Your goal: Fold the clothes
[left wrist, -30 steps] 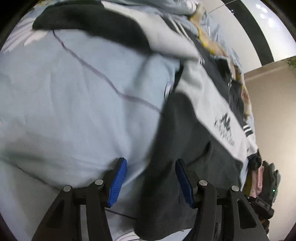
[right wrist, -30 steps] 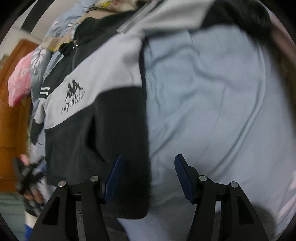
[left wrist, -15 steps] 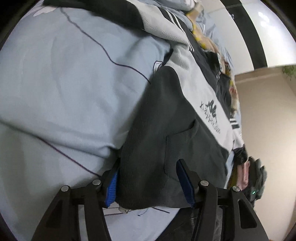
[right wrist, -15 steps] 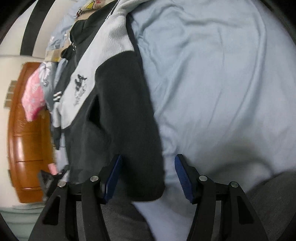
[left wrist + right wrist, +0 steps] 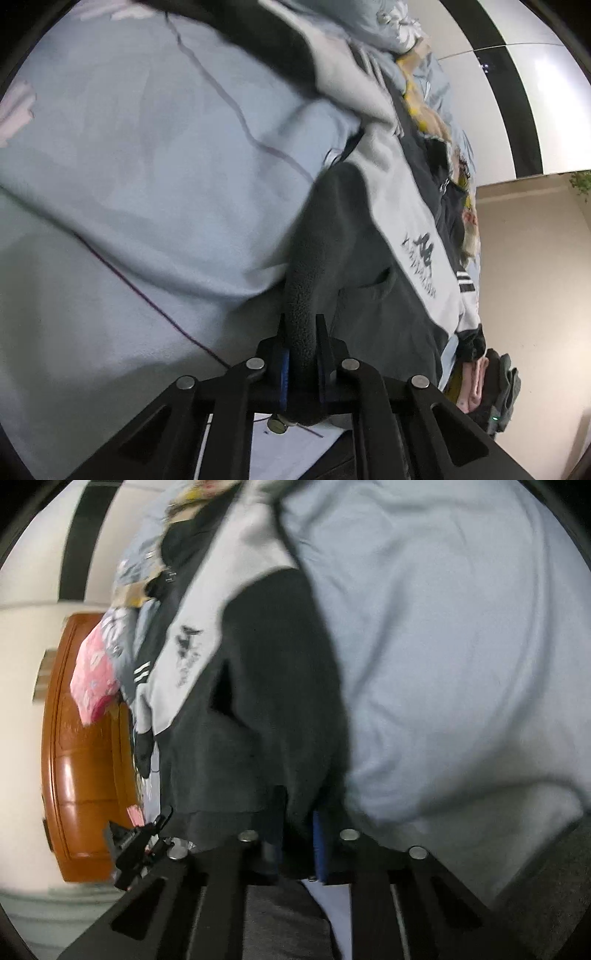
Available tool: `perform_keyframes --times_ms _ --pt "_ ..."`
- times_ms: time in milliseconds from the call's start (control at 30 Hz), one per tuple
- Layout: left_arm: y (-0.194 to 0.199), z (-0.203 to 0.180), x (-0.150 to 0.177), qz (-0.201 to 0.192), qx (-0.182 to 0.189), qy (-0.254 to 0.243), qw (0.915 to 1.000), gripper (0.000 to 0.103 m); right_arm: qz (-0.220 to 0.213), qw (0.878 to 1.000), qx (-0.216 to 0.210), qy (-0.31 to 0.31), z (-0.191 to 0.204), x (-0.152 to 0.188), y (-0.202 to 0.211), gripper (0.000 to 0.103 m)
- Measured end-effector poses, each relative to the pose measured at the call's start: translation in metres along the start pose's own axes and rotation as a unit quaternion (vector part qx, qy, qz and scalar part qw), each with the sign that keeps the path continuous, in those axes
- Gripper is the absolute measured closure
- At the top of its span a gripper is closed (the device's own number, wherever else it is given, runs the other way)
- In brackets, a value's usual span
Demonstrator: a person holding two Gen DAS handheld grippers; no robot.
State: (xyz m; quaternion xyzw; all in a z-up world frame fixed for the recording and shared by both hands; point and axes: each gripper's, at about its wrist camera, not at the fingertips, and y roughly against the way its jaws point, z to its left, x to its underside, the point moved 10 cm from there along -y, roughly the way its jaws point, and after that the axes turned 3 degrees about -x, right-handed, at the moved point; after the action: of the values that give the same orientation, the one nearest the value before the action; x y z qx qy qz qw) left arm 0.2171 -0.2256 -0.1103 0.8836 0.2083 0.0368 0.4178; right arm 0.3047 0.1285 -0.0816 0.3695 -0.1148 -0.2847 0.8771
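Observation:
A black and light-grey fleece jacket point(image 5: 373, 258) with a Kappa logo lies on a pale blue bedsheet point(image 5: 147, 166). My left gripper point(image 5: 301, 332) is shut on the jacket's dark bottom hem at one corner. In the right wrist view the jacket point(image 5: 258, 686) runs up the left half, and my right gripper point(image 5: 299, 812) is shut on the dark hem at the other corner. The other gripper point(image 5: 136, 845) shows small at the lower left.
The bedsheet point(image 5: 443, 646) fills the right of the right wrist view. More clothes, among them a pink garment point(image 5: 94, 679), are piled past the jacket's collar. A brown wooden door point(image 5: 81, 760) and a white wall stand beyond.
Both grippers have shut on the jacket's bottom hem; they were open around it half a second ago. The hem now bunches between the pads.

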Motion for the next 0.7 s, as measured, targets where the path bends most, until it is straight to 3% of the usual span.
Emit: perform_keyframes --times_ms 233,300,400,533,700 --pt "0.076 -0.083 -0.023 -0.052 0.054 -0.062 0.9952 0.094 -0.073 0.993 -0.053 0.074 0.066 -0.034 0.086 0.094" --pt "0.105 -0.107 -0.021 -0.063 0.072 -0.089 0.9914 0.094 -0.082 0.990 -0.065 0.097 0.080 -0.029 0.110 0.095" --pt "0.139 -0.123 -0.004 -0.070 0.068 -0.136 0.9858 0.094 -0.089 0.984 -0.073 0.133 0.096 -0.014 0.143 0.095" --pt "0.157 -0.109 0.017 -0.063 0.052 -0.160 0.9838 0.093 -0.077 0.985 -0.067 0.138 0.079 0.011 0.155 0.095" --pt "0.105 -0.054 0.048 -0.005 -0.024 -0.130 0.9912 0.093 -0.018 0.992 0.025 0.124 0.031 0.029 0.116 0.095"
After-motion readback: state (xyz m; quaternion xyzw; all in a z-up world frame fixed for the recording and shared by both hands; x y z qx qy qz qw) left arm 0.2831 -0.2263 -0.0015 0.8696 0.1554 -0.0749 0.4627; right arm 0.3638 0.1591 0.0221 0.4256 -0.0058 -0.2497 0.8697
